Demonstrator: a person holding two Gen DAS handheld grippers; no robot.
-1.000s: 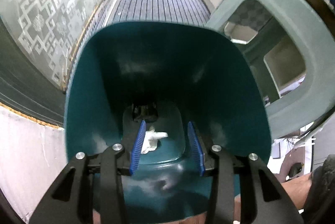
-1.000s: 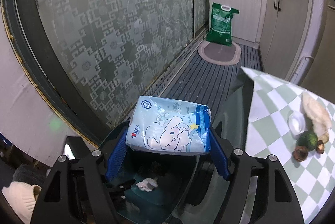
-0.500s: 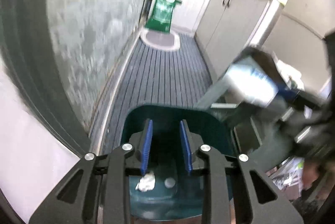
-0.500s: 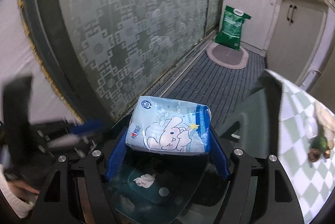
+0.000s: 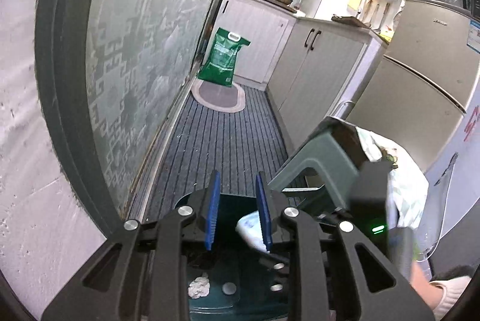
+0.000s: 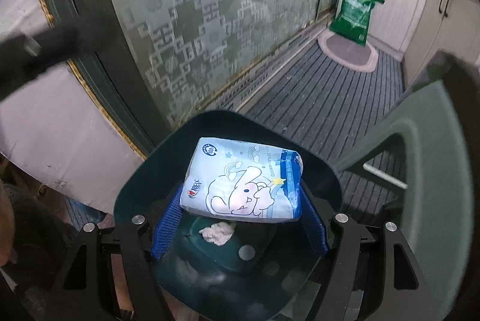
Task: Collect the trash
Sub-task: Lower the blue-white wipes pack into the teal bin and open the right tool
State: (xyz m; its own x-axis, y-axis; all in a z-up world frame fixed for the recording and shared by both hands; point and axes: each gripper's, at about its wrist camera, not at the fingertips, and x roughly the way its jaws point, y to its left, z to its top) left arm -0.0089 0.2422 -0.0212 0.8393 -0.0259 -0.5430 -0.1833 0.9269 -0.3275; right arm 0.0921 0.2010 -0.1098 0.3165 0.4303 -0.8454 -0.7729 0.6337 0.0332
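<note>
My right gripper (image 6: 240, 216) is shut on a light-blue tissue pack (image 6: 244, 186) with a cartoon elephant, held just over the open dark-teal bin (image 6: 144, 171). A crumpled white tissue (image 6: 217, 232) lies on the bin's floor under the pack; it also shows in the left wrist view (image 5: 199, 288). My left gripper (image 5: 237, 210) is empty, its blue pads a narrow gap apart, raised above the bin (image 5: 237, 285). A corner of the pack (image 5: 250, 228) and the right gripper's body show to its right.
A grey-green plastic stool (image 6: 432, 158) stands right beside the bin, with a checked cloth (image 5: 399, 171) on it. A patterned glass door (image 6: 210, 20) runs along the left. A green sack (image 5: 223, 56), an oval mat (image 5: 219, 95), cabinets and a fridge (image 5: 420, 74) lie beyond.
My left gripper has lifted up out of the bin and its jaws have narrowed. My right gripper has brought the tissue pack lower, over the bin's mouth.
</note>
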